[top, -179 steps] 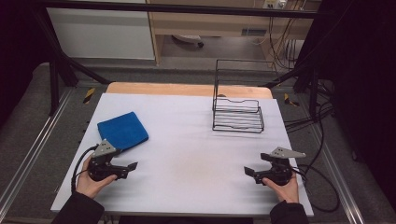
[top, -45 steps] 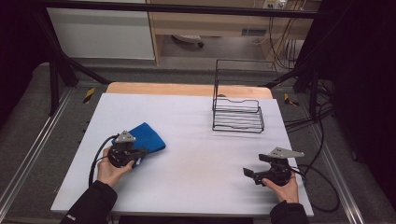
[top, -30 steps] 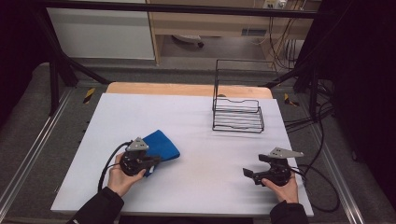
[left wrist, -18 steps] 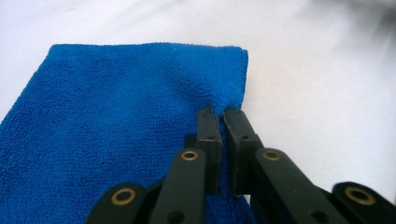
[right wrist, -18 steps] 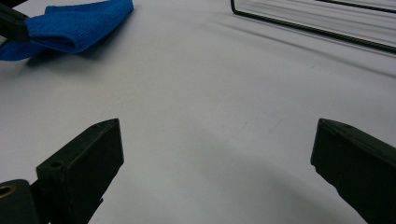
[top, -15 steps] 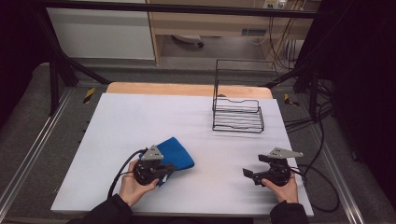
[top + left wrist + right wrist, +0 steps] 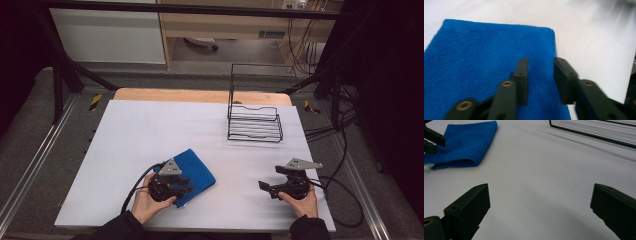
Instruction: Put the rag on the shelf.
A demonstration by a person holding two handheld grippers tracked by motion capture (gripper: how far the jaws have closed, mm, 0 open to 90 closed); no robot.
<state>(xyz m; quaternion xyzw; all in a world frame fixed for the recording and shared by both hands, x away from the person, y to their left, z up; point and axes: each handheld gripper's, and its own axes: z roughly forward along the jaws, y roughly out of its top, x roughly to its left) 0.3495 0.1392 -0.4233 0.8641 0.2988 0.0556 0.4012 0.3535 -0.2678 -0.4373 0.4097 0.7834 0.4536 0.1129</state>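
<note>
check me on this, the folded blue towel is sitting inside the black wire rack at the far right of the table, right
Not quite. The folded blue towel lies flat on the white table near the front, under the left gripper, well apart from the black wire rack, which is at the far right. The high view shows it.

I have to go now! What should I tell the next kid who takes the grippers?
Left gripper: its jaws have just been opening and stand apart above the folded blue towel, no grip on it.
Right gripper: open, holding nothing, resting over the white table at the near right.
Towel: lies flat near the table's front, left of middle. Black wire rack stands at the far right.
Done: towel dragged from the left side toward the middle.
Left: probably moving it on, perhaps toward the rack.
</note>
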